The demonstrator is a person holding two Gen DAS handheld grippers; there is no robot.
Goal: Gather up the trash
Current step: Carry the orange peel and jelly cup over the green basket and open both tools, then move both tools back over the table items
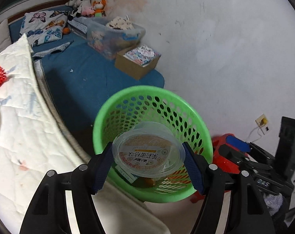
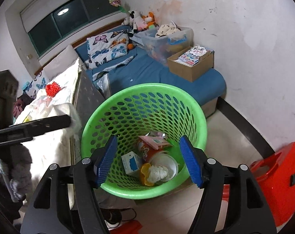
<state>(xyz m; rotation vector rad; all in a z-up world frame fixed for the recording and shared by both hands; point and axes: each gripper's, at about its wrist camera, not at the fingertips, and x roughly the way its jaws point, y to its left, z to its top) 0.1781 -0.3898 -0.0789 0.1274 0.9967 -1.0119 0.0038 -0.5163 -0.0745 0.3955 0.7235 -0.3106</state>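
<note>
Trash already lies at the bottom of the green basket (image 2: 194, 115): a white and blue carton (image 2: 131, 162), a red printed cup (image 2: 147, 149), a pink wrapper (image 2: 157, 141), a white bowl (image 2: 172, 165) with crumpled tissue (image 2: 157, 172) in it, and an orange peel (image 2: 144, 173) just beside the tissue. The left gripper (image 1: 148, 160) hangs over the mouth of that basket (image 1: 147, 90), its blue-padded fingers (image 1: 101, 168) clenched on either side of a clear plastic tub (image 1: 148, 153) with an orange printed label, which sits above the rim opening and tilted toward the camera. The right gripper (image 2: 148, 160) hangs over the same basket with its fingers (image 2: 190, 160) released and spread wide, nothing between them. The basket stands on the pale floor (image 2: 231, 142) between the white quilted bed (image 1: 17, 128) and a red stool (image 2: 280, 177), near the wall. A red mesh sleeve (image 2: 53, 89) lies on the white quilt, well apart from the basket. Behind the basket a blue mattress (image 2: 147, 72) carries a cardboard box (image 2: 192, 68) and a clear storage bin (image 2: 167, 39)
</note>
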